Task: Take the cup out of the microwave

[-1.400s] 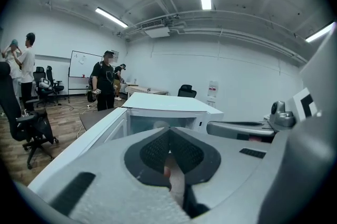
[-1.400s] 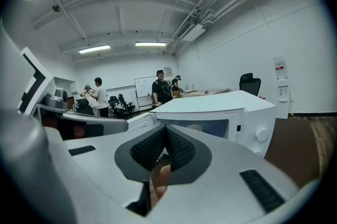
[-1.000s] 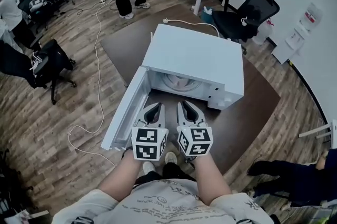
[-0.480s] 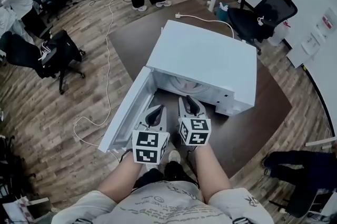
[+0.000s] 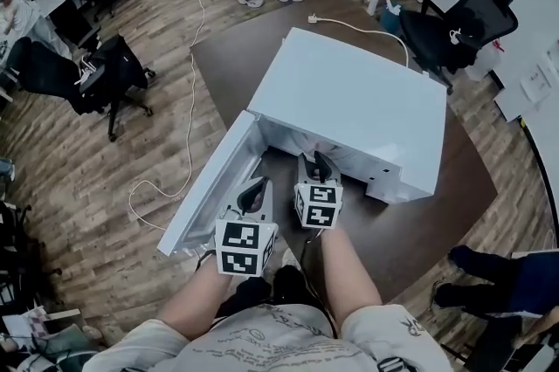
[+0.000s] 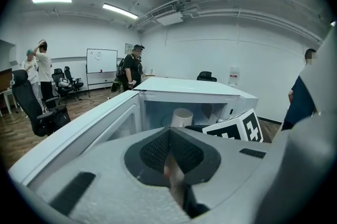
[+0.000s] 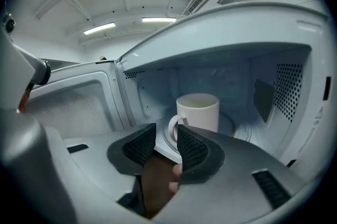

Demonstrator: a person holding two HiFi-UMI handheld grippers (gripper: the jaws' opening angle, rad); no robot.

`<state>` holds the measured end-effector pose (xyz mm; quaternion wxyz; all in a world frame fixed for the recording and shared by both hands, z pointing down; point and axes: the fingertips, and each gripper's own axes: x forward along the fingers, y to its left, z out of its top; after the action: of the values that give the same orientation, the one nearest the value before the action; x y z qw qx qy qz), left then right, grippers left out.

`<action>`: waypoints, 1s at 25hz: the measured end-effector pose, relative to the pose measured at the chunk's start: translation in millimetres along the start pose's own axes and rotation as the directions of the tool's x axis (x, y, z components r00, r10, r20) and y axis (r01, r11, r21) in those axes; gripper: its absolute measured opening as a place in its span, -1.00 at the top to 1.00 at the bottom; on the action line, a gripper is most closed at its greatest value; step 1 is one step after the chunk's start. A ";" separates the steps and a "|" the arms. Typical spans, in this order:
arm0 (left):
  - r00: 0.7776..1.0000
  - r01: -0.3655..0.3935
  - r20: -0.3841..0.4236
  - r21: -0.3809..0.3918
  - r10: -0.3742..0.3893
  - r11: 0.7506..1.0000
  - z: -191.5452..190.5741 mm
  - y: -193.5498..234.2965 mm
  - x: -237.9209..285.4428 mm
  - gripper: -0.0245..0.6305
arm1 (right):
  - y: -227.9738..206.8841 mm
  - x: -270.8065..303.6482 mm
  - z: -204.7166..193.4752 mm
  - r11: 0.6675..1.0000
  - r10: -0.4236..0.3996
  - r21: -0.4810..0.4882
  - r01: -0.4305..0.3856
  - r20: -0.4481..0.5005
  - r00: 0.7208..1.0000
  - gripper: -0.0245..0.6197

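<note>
The cup (image 7: 198, 111), smooth, white and cylindrical, stands upright on what seems to be the turntable inside the microwave (image 5: 354, 99). Its base is cut off by the right gripper (image 7: 166, 134), and in the head view the microwave's top hides it. That gripper's ribbed dark fingers (image 7: 141, 145) are opening and empty, with the cup's loop handle just beyond their gap. The left gripper (image 6: 169, 136), fingers pressed together, sits beside the open door (image 5: 208, 187).

I read the microwave (image 5: 349, 99) shell as smooth white painted metal, faintly glossy. Inside, the cup (image 7: 197, 111) looks like smooth glazed ceramic, with a perforated panel (image 7: 287, 89) at its 3 o'clock. The brown surface (image 5: 437, 213) beneath is matt, and the floor (image 5: 87, 178) is grained wood.
</note>
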<state>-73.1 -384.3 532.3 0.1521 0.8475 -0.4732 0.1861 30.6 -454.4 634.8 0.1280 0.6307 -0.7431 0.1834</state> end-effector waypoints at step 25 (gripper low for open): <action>0.995 -0.088 -0.036 0.033 0.090 0.996 -13.0 25.0 -4.3 0.89 | -0.6 56.2 -2.6 0.961 -0.077 -0.261 0.094 0.073 0.994 0.74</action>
<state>-98.9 -388.1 543.9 0.1391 0.8242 -0.5046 0.2161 21.5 -503.5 660.9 0.1956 0.6449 -0.7366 0.0572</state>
